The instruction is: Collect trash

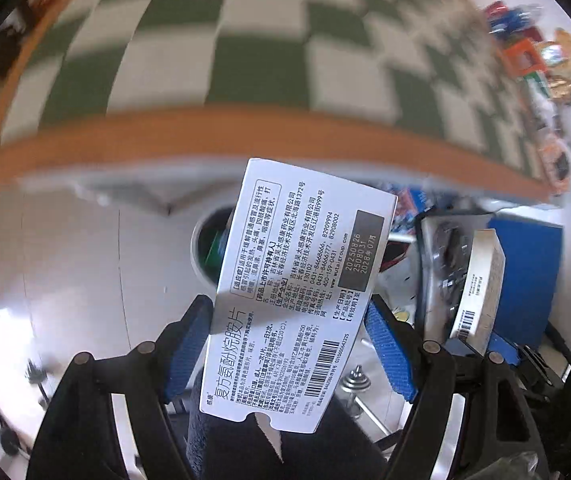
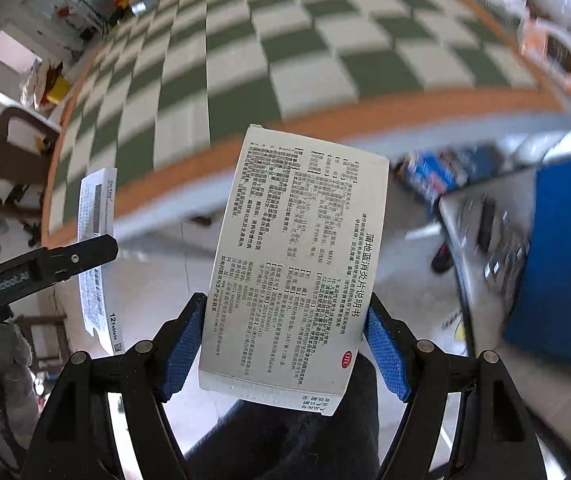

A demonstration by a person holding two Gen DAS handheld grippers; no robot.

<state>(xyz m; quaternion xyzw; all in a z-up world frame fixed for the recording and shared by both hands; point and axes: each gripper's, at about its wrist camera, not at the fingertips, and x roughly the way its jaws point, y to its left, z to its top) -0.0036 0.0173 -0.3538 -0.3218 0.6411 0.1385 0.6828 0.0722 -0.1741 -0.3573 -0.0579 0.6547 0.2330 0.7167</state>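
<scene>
White medicine box [image 1: 297, 292] reads "复方氨酚烷胺片", dates "20250826", "2028年07月". Grey-white box [image 2: 297, 268] reads "蒲地蓝消炎片说明书", red "OTC". Side carton [image 2: 97, 256]: "12 tablets".

A big table [image 1: 245, 136] with an orange edge and a green-and-white checked top fills the view from nine to two o'clock, a blue box [image 2: 565, 260] stands at three o'clock, and a brown chair [image 2: 13, 148] sits at nine o'clock.
</scene>
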